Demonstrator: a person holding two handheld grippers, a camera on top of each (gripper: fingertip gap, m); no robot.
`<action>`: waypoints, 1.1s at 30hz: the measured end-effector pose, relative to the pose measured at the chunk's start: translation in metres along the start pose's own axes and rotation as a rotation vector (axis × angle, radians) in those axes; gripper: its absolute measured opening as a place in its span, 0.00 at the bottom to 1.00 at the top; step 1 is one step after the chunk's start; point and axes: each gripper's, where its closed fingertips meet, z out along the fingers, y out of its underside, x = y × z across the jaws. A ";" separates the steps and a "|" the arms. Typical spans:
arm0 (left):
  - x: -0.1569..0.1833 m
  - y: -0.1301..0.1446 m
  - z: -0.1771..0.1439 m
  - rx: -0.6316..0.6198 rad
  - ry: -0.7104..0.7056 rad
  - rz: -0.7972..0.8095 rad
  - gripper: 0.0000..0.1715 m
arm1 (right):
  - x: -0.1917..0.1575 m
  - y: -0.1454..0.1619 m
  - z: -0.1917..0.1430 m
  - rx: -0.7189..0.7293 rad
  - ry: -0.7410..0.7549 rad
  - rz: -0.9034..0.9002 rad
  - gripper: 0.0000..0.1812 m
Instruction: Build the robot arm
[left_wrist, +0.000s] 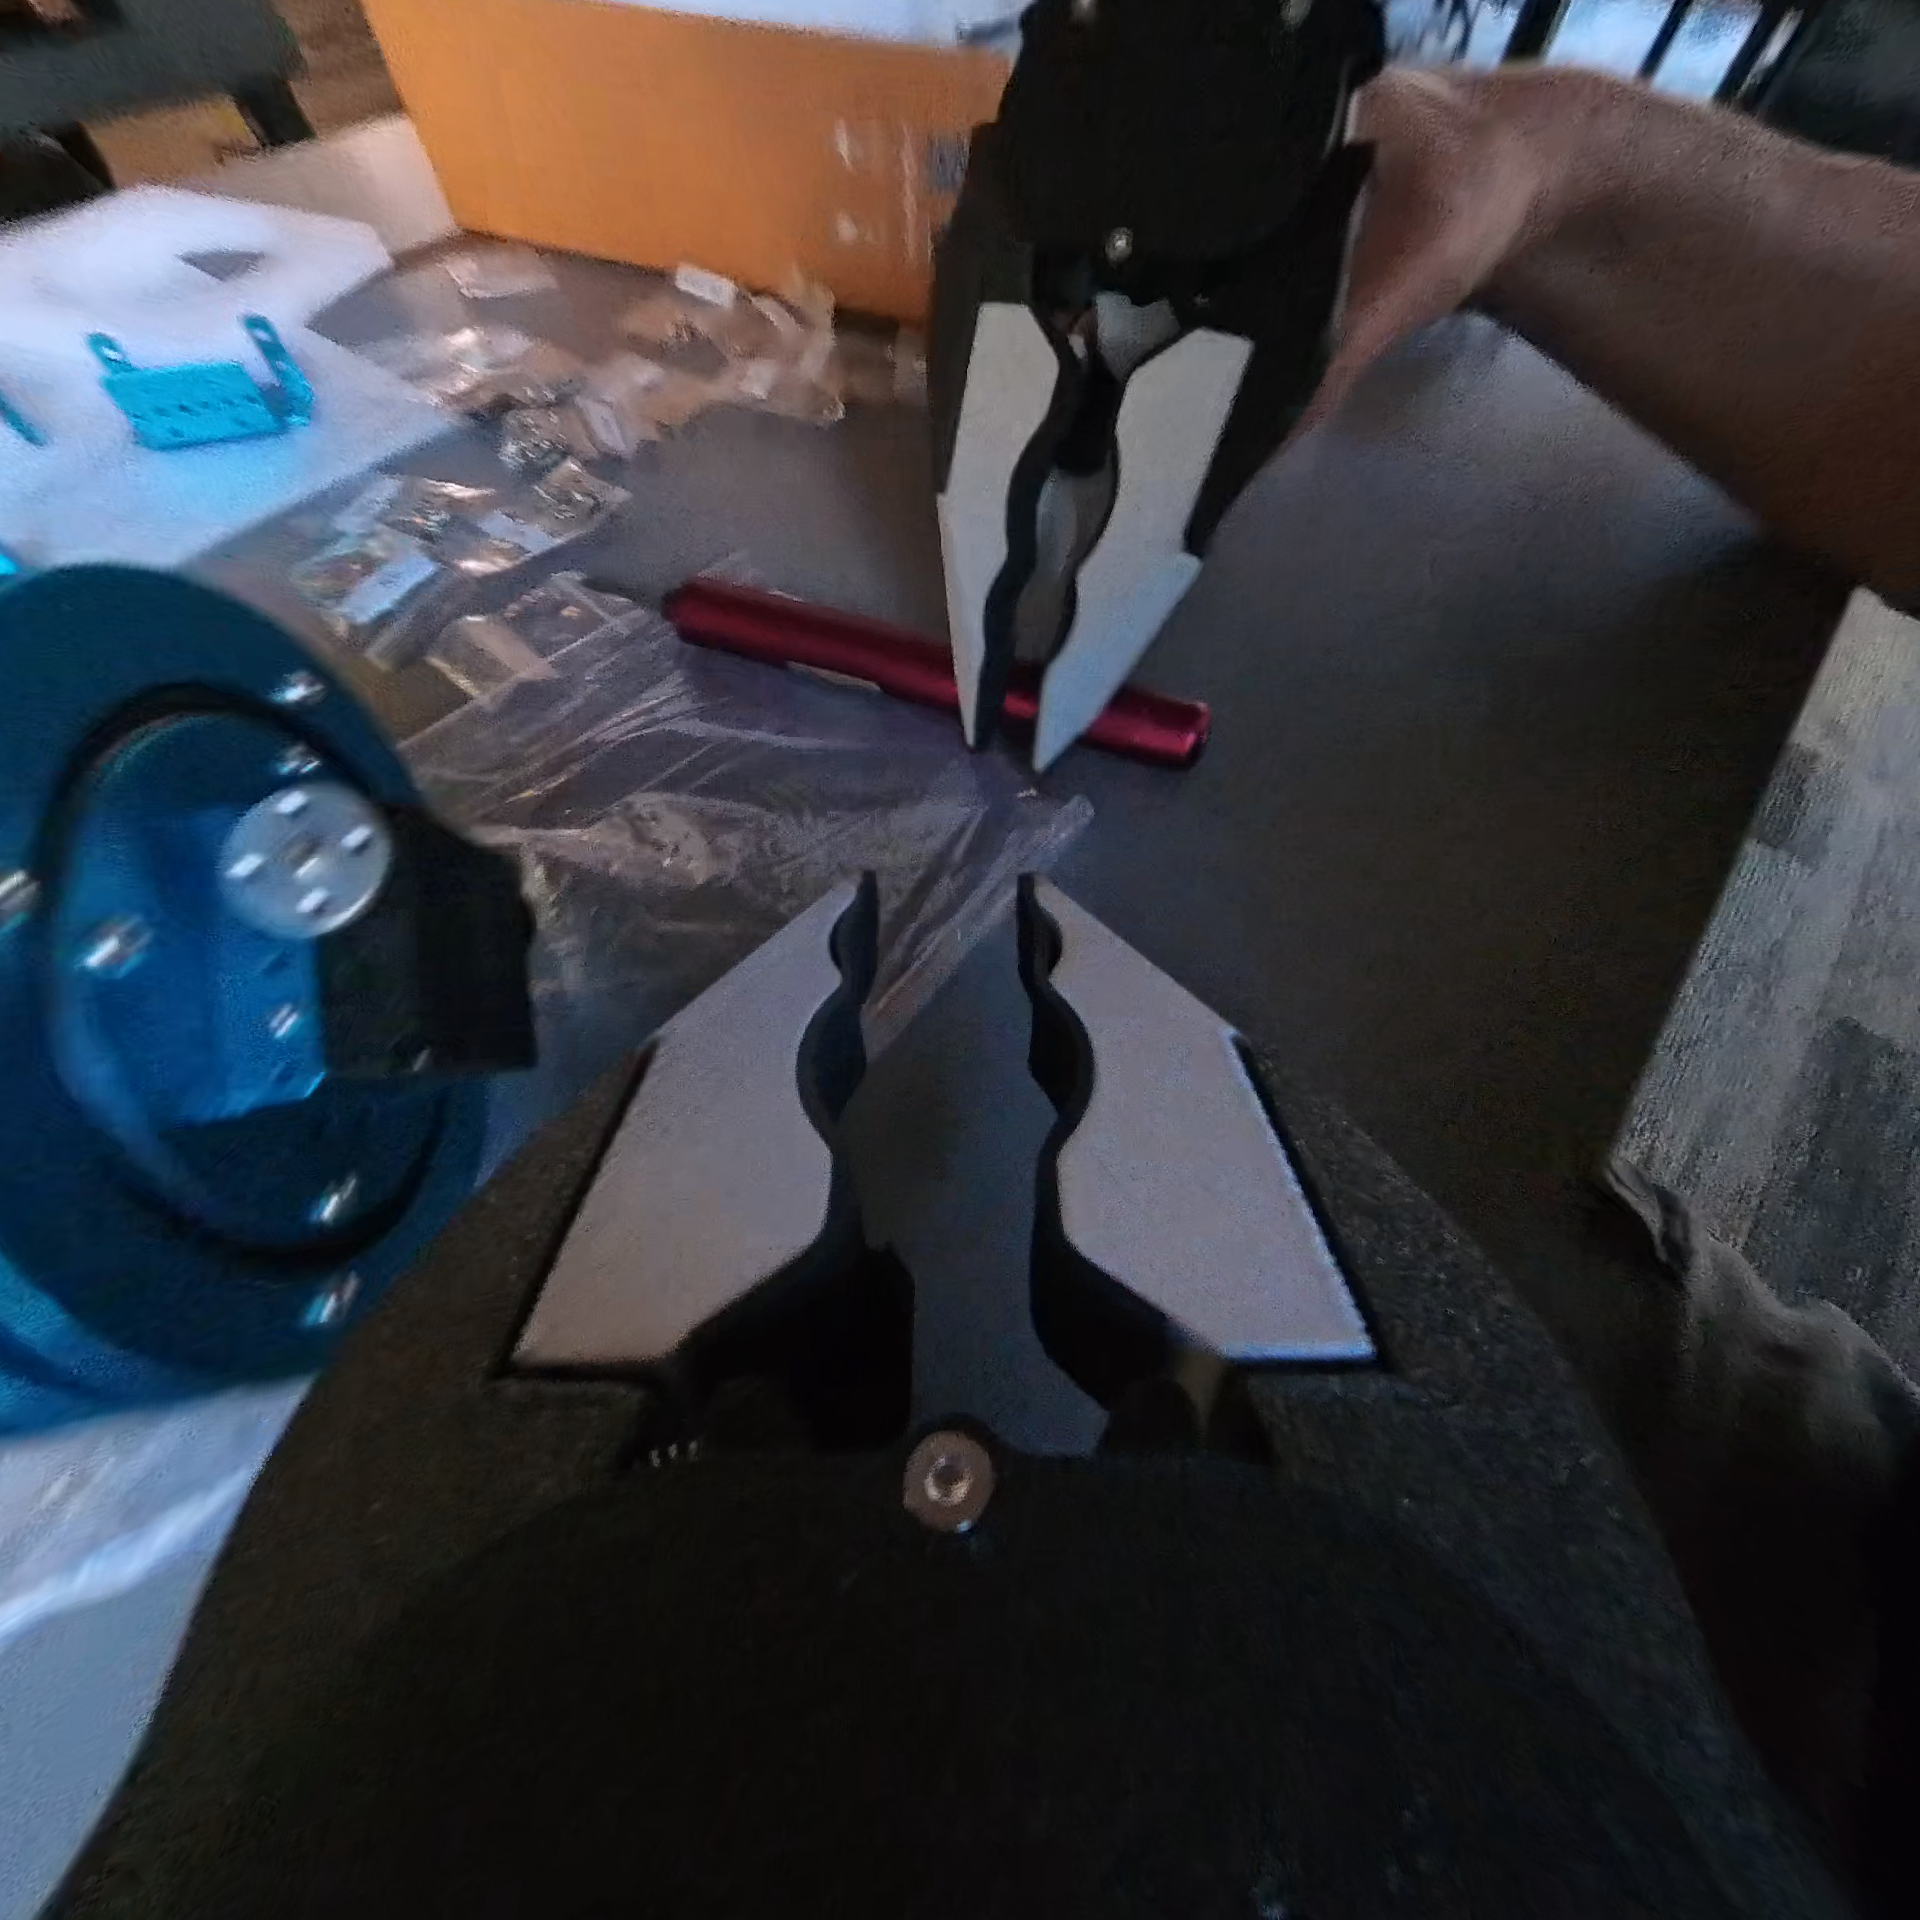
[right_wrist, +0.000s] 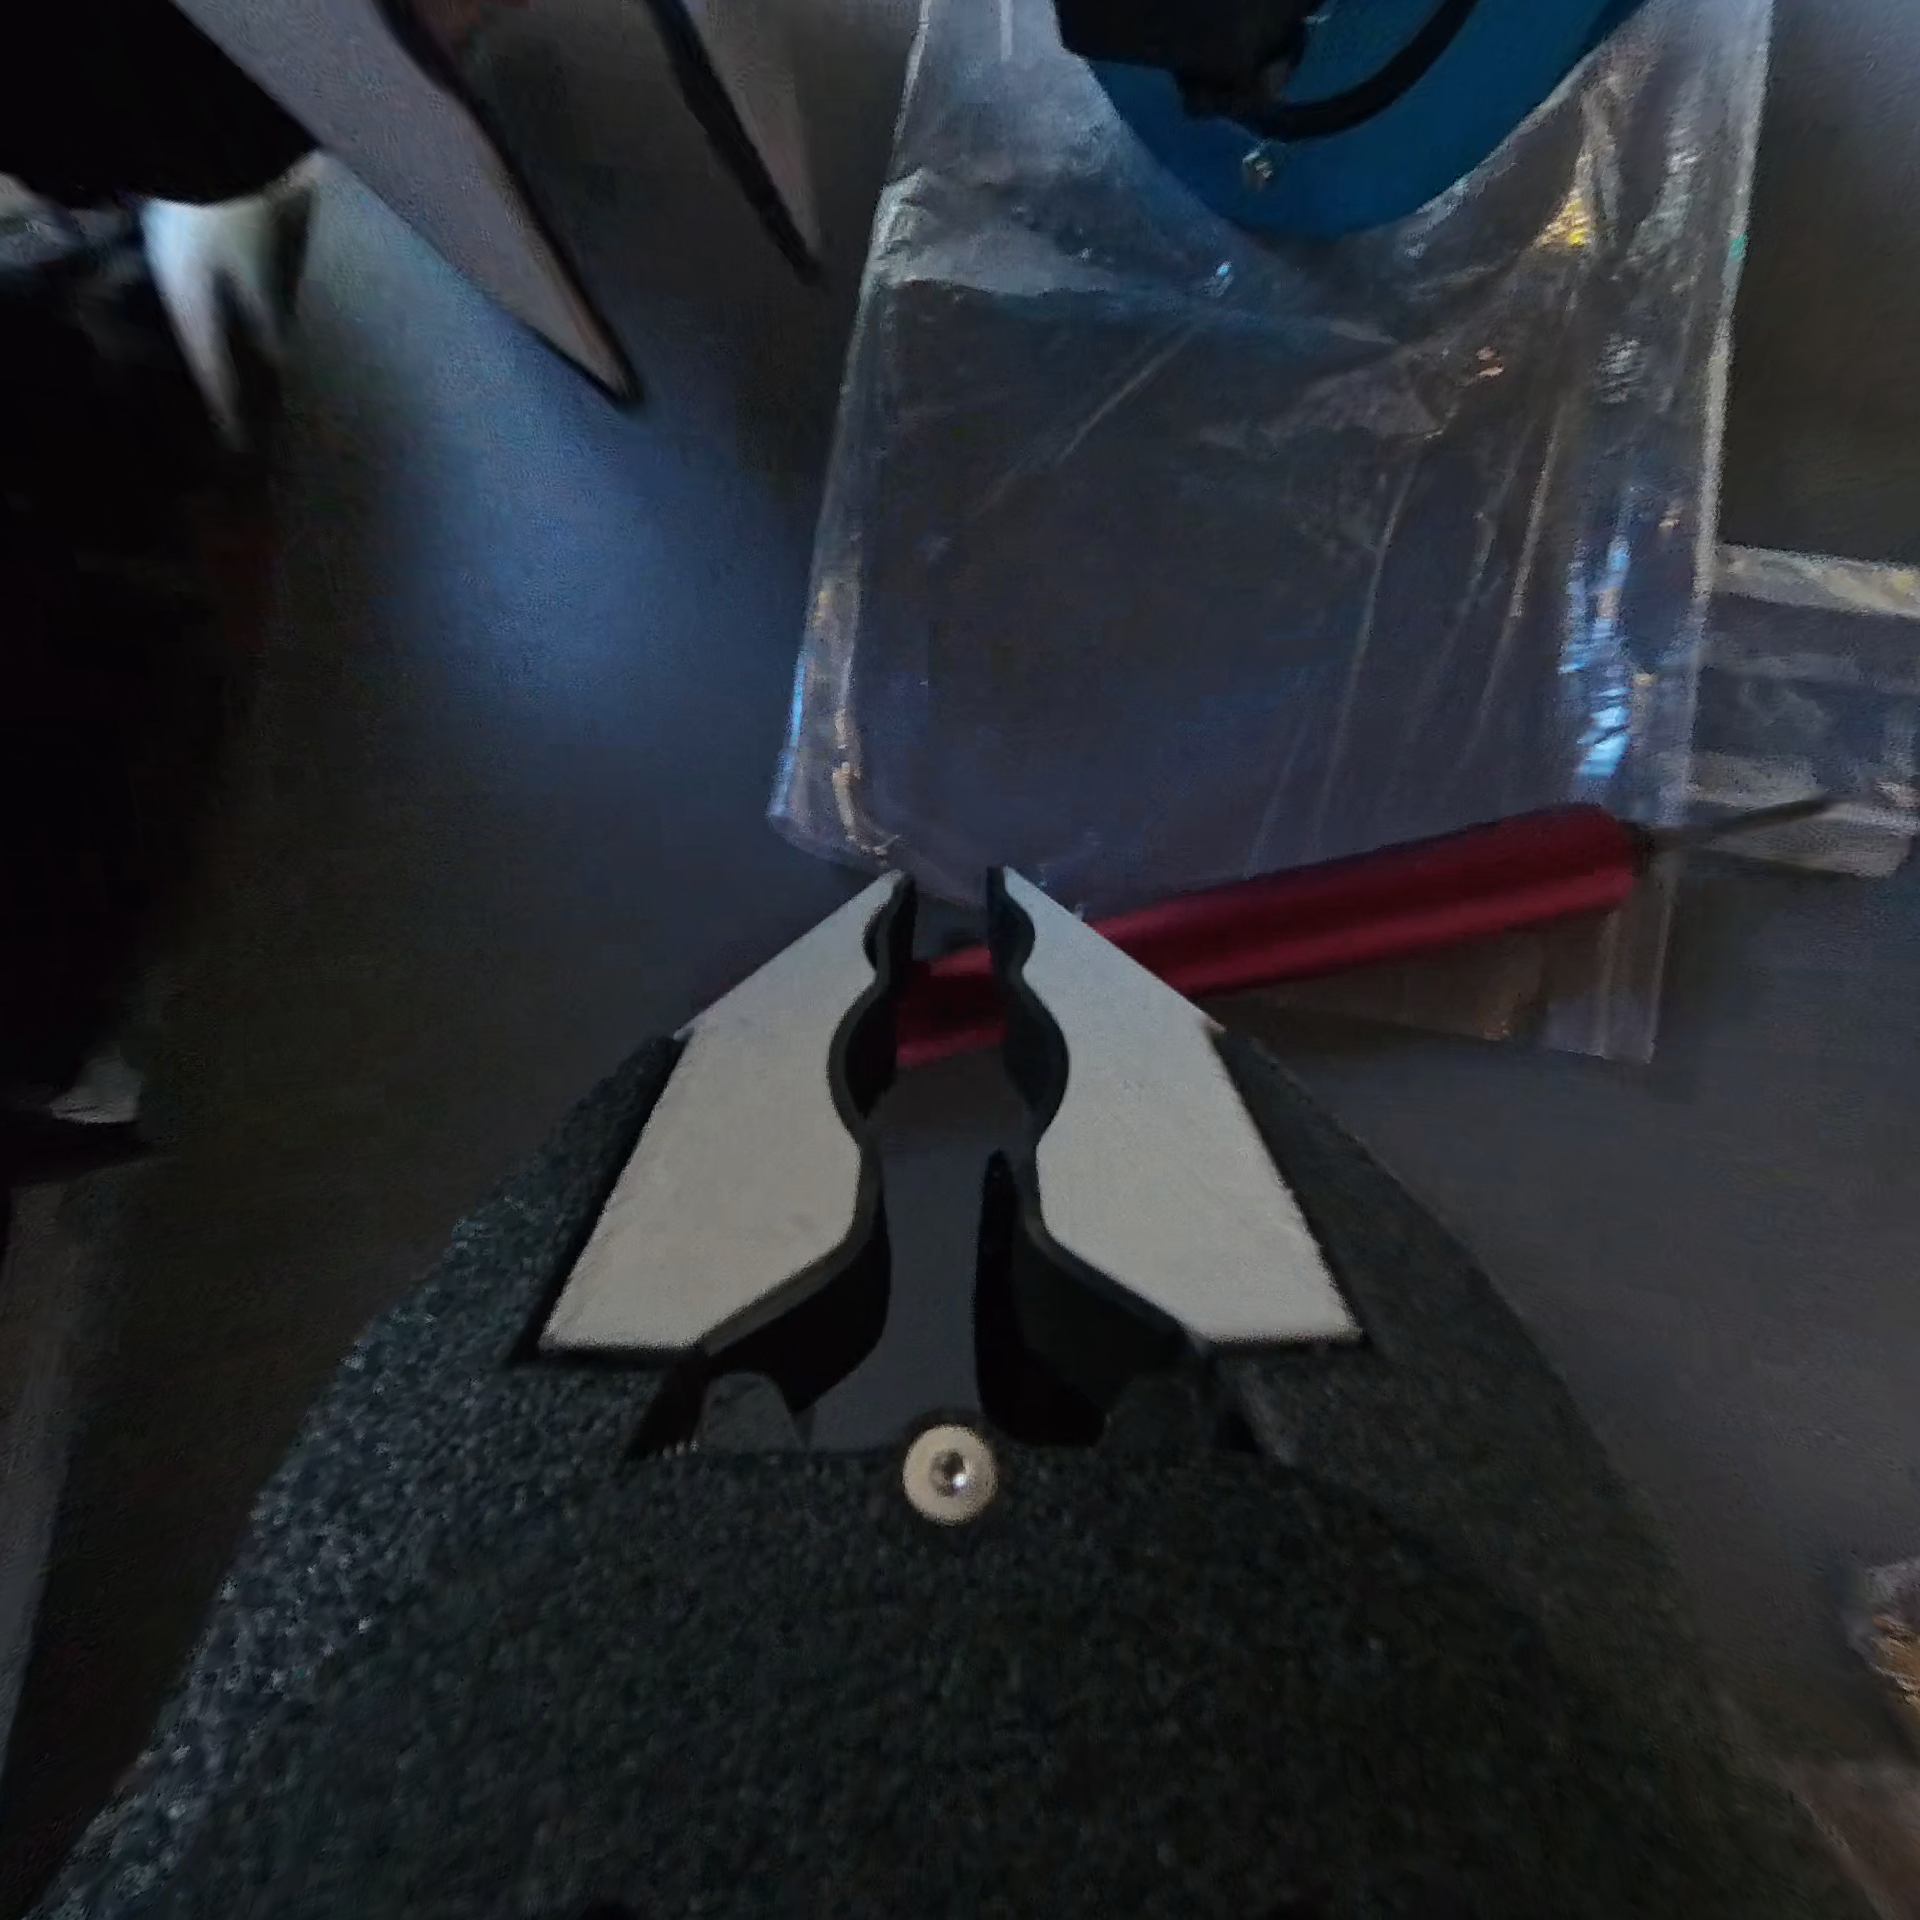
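Observation:
A clear plastic bag (left_wrist: 727, 790) lies flat on the dark table (left_wrist: 1403, 831). My left gripper (left_wrist: 948, 888) is open, and the bag's near corner shows between its tips. My right gripper (left_wrist: 1010, 753) points down from the far side, its tips a narrow gap apart just above that same corner. Seen from the right wrist, my right gripper (right_wrist: 951, 878) sits at the bag's (right_wrist: 1247, 571) lower edge, over a red-handled screwdriver (right_wrist: 1299, 914). The screwdriver (left_wrist: 831, 634) lies behind the right fingers. A blue wheel (left_wrist: 208, 987) stands at the left, resting on the bag (right_wrist: 1351, 156).
An orange cardboard box (left_wrist: 675, 135) stands at the back. White foam (left_wrist: 156, 281) holds blue brackets (left_wrist: 208, 395), with small bags of parts (left_wrist: 520, 468) beside it. A person's hand (left_wrist: 1507, 208) holds the right gripper. A grey patterned surface (left_wrist: 1787, 987) lies beyond the table's right edge. The left gripper's tips are roughly 8 centimetres from the right gripper's. It is some 10 centimetres from my left tips to the blue wheel (left_wrist: 208, 987).

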 end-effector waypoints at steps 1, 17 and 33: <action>0.000 0.000 0.011 -0.021 0.003 0.004 0.11 | -0.004 0.002 0.003 0.004 -0.027 0.007 0.08; 0.010 0.034 0.045 -0.284 -0.067 0.040 0.00 | -0.016 -0.002 0.010 0.083 0.006 -0.062 0.06; -0.005 0.008 0.054 -0.321 0.030 0.517 0.13 | 0.000 -0.012 -0.004 0.160 0.089 -0.060 0.06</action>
